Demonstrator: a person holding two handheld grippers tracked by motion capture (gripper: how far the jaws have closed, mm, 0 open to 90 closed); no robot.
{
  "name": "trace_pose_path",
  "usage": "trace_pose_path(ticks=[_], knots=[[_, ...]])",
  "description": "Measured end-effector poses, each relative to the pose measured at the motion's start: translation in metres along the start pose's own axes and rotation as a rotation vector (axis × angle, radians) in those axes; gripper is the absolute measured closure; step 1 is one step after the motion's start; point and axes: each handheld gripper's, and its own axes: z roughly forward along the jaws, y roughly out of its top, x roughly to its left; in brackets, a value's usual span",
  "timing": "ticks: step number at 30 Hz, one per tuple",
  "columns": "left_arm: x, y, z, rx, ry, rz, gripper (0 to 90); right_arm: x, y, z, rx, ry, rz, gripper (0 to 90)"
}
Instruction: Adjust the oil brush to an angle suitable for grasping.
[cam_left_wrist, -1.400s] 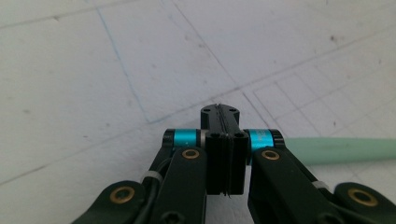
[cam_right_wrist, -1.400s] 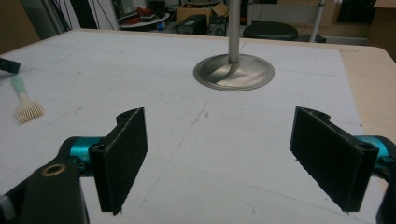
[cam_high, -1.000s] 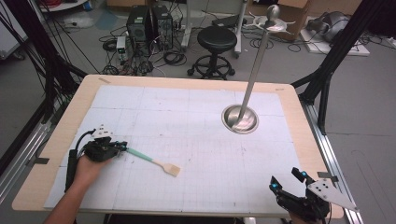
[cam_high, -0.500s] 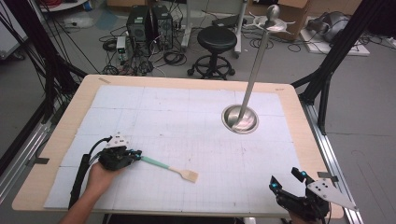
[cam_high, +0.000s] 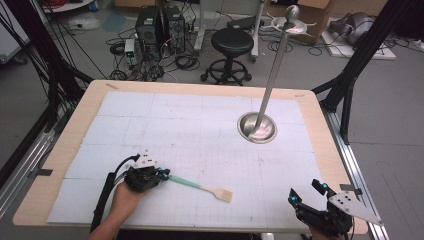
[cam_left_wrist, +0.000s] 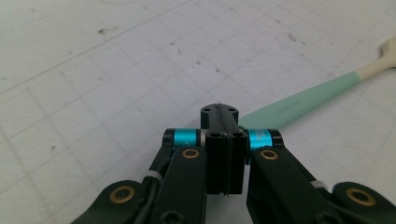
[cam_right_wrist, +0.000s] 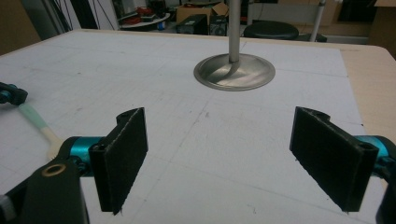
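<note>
Left tool (cam_high: 161, 176) pinches the green handle end of the spatula (cam_high: 202, 186), jaws pressed tight together in the left gripper view. Spatula lies flat on the counter (cam_high: 200, 130), near its front edge left of middle, pale blade pointing right, away from the hand (cam_high: 125, 199). Right tool (cam_high: 306, 194) at the front right corner, jaws spread wide, nothing between them. Steel stand (cam_high: 257, 126) sits well apart, right of middle.

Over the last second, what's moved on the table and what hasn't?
The left tongs, shut on the green-handled spatula, have carried it to the right across the white mat. The right tongs stayed open at the near right corner, and the metal stand has not moved.
</note>
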Motion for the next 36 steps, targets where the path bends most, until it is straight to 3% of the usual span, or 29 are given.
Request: trace_pose_path(ticks=[9, 15, 19, 21, 22, 23, 26, 28, 29, 30, 32, 34, 36], knots=[[-0.023, 0.008, 0.014, -0.001, -0.039, 0.028, 89.3, 0.0, 0.0, 0.001, 0.002, 0.003, 0.002, 18.0], [-0.037, 0.012, 0.025, -0.015, -0.075, 0.022, 89.2, 0.001, 0.0, 0.001, 0.003, 0.005, 0.002, 18.0], [-0.036, 0.013, 0.024, -0.03, -0.084, 0.0, 87.9, 0.001, 0.0, 0.001, 0.002, 0.005, 0.0, 18.0], [-0.03, 0.015, 0.016, -0.069, -0.063, -0.021, 81.6, 0.001, 0.0, 0.0, 0.004, 0.008, 0.007, 18.0], [-0.026, 0.016, 0.011, -0.095, -0.044, -0.034, 73.9, 0.001, -0.001, 0.0, 0.004, 0.009, 0.005, 18.0], [-0.022, 0.016, 0.007, -0.111, -0.029, -0.039, 73.9, 0.001, -0.001, 0.0, 0.004, 0.009, 0.005, 18.0], [-0.001, 0.013, -0.017, -0.212, 0.019, -0.103, 49.6, 0.002, 0.0, 0.001, 0.006, 0.015, 0.002, 19.5], [0.006, 0.012, -0.024, -0.237, 0.023, -0.108, 47.2, 0.002, 0.0, 0.001, 0.005, 0.02, 0.001, 20.6], [0.018, 0.008, -0.039, -0.291, 0.031, -0.115, 39.4, 0.003, 0.0, 0.003, 0.01, 0.033, 0.0, 22.3], [0.023, 0.006, -0.045, -0.318, 0.035, -0.127, 37.2, 0.004, 0.001, 0.003, 0.01, 0.034, -0.001, 22.3], [0.029, 0.005, -0.053, -0.337, 0.037, -0.136, 33.6, 0.005, 0.001, 0.005, 0.009, 0.039, 0.004, 22.4], [0.035, 0.002, -0.065, -0.357, 0.045, -0.145, 20.4, 0.008, 0.003, 0.009, 0.005, 0.055, 0.008, 23.5], [0.04, -0.004, -0.079, -0.395, 0.045, -0.129, 19.5, 0.011, 0.004, 0.012, 0.002, 0.06, -0.001, 23.3]])
